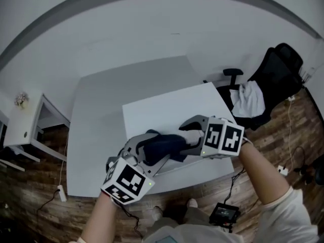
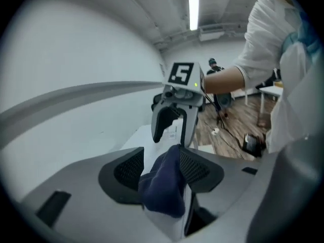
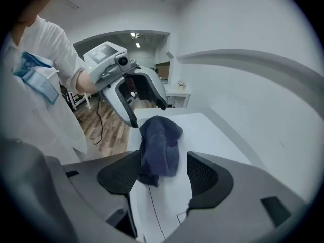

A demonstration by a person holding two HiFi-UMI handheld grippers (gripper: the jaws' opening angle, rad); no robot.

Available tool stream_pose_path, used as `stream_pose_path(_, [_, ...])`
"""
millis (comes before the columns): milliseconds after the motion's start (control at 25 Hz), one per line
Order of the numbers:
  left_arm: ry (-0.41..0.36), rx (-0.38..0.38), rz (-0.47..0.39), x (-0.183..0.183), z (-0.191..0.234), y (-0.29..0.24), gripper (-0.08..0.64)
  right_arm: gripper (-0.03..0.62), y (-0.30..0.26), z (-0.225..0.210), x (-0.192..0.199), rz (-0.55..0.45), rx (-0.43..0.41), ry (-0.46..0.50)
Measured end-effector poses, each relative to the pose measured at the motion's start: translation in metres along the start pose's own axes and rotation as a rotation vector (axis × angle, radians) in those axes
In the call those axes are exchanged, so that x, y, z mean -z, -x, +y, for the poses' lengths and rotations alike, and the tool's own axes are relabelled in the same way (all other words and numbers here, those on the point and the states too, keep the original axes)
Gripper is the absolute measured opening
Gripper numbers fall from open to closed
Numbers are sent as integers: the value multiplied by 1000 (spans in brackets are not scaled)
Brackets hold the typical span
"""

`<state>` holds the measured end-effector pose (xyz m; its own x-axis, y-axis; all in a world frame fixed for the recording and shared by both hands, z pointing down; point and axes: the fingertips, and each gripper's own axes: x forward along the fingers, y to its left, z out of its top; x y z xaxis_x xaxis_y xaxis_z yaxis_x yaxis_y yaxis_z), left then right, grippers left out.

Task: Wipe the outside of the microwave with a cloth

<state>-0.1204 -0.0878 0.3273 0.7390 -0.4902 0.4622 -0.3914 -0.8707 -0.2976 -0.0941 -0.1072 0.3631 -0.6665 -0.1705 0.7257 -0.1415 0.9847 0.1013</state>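
Note:
The microwave [image 1: 157,110] is a plain white box on a white table, seen from above. A dark blue cloth [image 1: 162,143] is bunched at its near edge, between my two grippers, which face each other. The left gripper [image 1: 147,148] reaches in from the lower left. In the left gripper view its jaws [image 2: 162,166] stand apart; the cloth [image 2: 164,186] hangs between them against the right pad, clear of the left one. The right gripper [image 1: 185,138] comes in from the right. Its jaws [image 3: 163,173] are also apart, and the cloth [image 3: 159,146] lies near the left pad over the microwave's white top [image 3: 202,135].
The white table [image 1: 96,135] stands against a pale wall. To the right is a black office chair [image 1: 273,70] with a white garment on it. A small white side table [image 1: 25,120] is at the left. On the wood floor lie a power strip [image 1: 62,192] and a black device [image 1: 223,214].

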Motion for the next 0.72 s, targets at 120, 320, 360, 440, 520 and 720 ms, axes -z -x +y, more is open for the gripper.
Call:
stream_pose_path(120, [-133, 123, 174, 17, -7, -28, 221, 282, 20, -5, 19, 16, 20, -16])
stream_pose_path(320, [-269, 237, 469, 55, -14, -51, 211, 282, 39, -3, 50, 26, 12, -51])
stream_pose_path(360, [-267, 245, 502, 59, -14, -54, 186, 282, 42, -3, 56, 34, 7, -52])
stream_pose_path(440, [-251, 259, 544, 63, -16, -56, 138, 282, 48, -1, 65, 53, -11, -49])
stream_pose_path(520, [-238, 261, 573, 65, -17, -56, 127, 282, 53, 0, 71, 77, -26, -34])
stream_pose_path(720, [-179, 243, 579, 67, -19, -59, 106, 281, 60, 5, 85, 111, -41, -3])
